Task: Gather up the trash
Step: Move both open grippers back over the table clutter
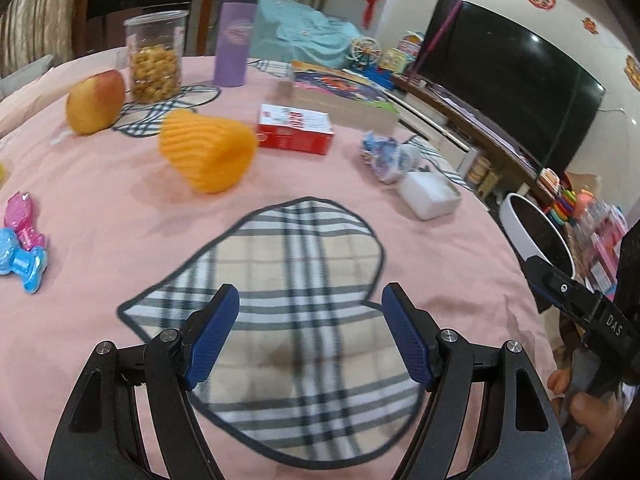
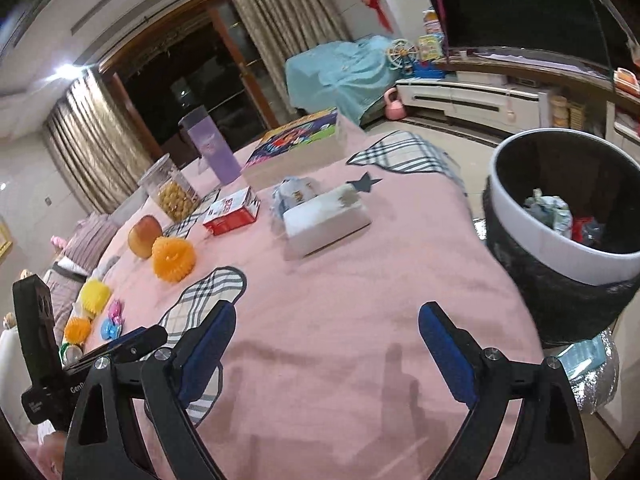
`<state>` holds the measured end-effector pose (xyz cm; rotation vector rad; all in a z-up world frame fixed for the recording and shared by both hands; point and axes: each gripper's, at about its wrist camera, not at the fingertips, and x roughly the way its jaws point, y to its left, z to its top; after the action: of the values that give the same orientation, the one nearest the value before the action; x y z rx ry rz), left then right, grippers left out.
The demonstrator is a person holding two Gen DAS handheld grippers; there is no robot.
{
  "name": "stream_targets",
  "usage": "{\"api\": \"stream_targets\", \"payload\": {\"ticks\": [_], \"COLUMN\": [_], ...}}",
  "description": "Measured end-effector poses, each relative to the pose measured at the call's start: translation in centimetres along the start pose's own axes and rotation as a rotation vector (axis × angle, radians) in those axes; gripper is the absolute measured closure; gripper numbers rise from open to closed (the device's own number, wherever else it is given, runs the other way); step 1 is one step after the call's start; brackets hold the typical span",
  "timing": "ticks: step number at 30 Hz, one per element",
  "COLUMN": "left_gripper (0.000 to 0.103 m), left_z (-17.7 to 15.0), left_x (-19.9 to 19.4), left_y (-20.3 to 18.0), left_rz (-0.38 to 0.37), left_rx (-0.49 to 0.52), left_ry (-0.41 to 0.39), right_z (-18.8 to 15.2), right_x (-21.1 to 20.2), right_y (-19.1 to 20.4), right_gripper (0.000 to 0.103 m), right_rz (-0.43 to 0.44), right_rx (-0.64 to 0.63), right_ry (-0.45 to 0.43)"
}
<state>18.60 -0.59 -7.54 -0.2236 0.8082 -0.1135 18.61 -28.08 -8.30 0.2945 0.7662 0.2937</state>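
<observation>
Now, with both my tongs, left [image 1: 310,336] and right [image 2: 326,346], wide open and empty, I should reach far for the crumpled wrapper [image 1: 384,156], pinching it squarely.

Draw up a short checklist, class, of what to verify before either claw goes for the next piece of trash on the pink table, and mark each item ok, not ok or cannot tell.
1. Left claw open and empty: ok.
2. Right claw open and empty: ok.
3. Trash bin within view beside the table, mouth uncovered: ok; some trash already lies inside.
4. A trash item picked out: ok; the crumpled wrapper lies beside the white box.
5. Wrapper free of neighbours: cannot tell; it seems to touch the white box.
6. Path clear of the apple and the orange foam net: ok; both lie apart from the wrapper.
</observation>
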Motion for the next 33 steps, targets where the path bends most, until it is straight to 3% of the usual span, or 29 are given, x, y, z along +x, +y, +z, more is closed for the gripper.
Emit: {"api": "stream_targets", "payload": {"ticks": [12,26,33], "left_gripper": [0.027,0.026,0.026], "left_z": [1.3,3.6,5.1], "left_x": [1.0,3.0,4.2], "left_y": [2.8,5.4,6.9], "left_rz": [0.076,0.166,0.168], "left_rx": [-0.050,-0.102,-0.138], "left_ry": [0.004,0.001,-0.003], "right_z": [1.2,3.6,5.1], "right_x": [3.6,6.7,8.8], "right_y": [1.3,0.7,0.4], "right_gripper": [0.009,0.009,0.009], "right_rz": [0.011,0.006,-0.008], "right_rx": [-0.109,-0.126,-0.162], "right_ry": [0.073,0.094,0.122]}}
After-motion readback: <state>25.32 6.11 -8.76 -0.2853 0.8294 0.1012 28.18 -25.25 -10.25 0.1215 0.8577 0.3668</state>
